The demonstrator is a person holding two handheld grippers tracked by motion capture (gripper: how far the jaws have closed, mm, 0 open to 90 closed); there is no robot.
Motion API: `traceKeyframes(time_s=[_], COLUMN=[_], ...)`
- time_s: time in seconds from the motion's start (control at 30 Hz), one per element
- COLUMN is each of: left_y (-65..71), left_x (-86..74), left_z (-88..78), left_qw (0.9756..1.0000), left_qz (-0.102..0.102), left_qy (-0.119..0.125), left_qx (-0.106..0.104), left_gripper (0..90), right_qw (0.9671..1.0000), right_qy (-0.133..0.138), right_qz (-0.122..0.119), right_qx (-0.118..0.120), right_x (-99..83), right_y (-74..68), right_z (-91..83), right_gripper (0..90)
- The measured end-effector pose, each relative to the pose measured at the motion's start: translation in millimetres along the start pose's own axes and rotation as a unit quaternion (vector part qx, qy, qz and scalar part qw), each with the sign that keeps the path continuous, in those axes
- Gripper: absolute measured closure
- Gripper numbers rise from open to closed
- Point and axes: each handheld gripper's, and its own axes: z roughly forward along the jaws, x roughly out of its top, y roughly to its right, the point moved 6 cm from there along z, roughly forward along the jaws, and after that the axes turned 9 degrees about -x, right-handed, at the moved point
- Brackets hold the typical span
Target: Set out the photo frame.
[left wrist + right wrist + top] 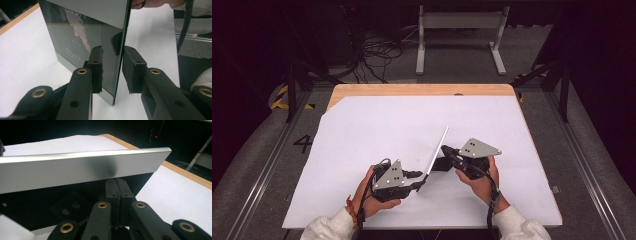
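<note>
A thin flat panel [438,150] with a silver back and a dark glass face stands tilted on its edge on the white sheet [377,130], between my two grippers. My left gripper [419,181] is at its near lower end. In the left gripper view the panel [82,37] sits between the jaws of that gripper [112,70], which is open, with a gap beside the right pad [132,67]. My right gripper [446,152] meets the panel from the right. In the right gripper view the right gripper [117,187] has its pads pressed together just under the silver back [75,167].
The white sheet covers most of a wooden table [422,90]. Bare sheet lies to the left, right and behind the panel. On the floor beyond the table stand a white metal frame [459,30] and a tangle of cables [372,55].
</note>
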Motion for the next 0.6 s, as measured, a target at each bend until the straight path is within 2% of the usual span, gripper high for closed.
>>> traceKeyframes(time_s=[0.13, 0.23, 0.43, 0.6], left_y=[-0.9, -1.0, 1.2, -0.5], left_x=[-5.5, -7.5, -5.9, -7.2], left_z=[-8.3, -9.1, 2.1, 5.8], left_qw=[1.0, 0.9999, 0.9999, 0.9999], left_qz=[-0.007, -0.011, -0.005, -0.012], left_qy=[0.003, 0.003, -0.002, -0.003], left_qx=[0.006, 0.002, -0.009, -0.011], left_gripper=[77.5, 80.0, 80.5, 83.4], right_qw=[1.0, 1.0, 1.0, 1.0], right_qy=[-0.001, 0.0, 0.006, -0.001], right_qz=[0.005, 0.005, 0.0, -0.003], right_qx=[-0.001, -0.002, -0.001, 0.004], right_x=[-1.4, -0.2, 2.8, 1.4], right_y=[4.8, 6.3, 4.0, 1.3], right_z=[-6.5, -9.1, -4.9, 2.1], right_gripper=[89.9, 89.9, 90.0, 90.0])
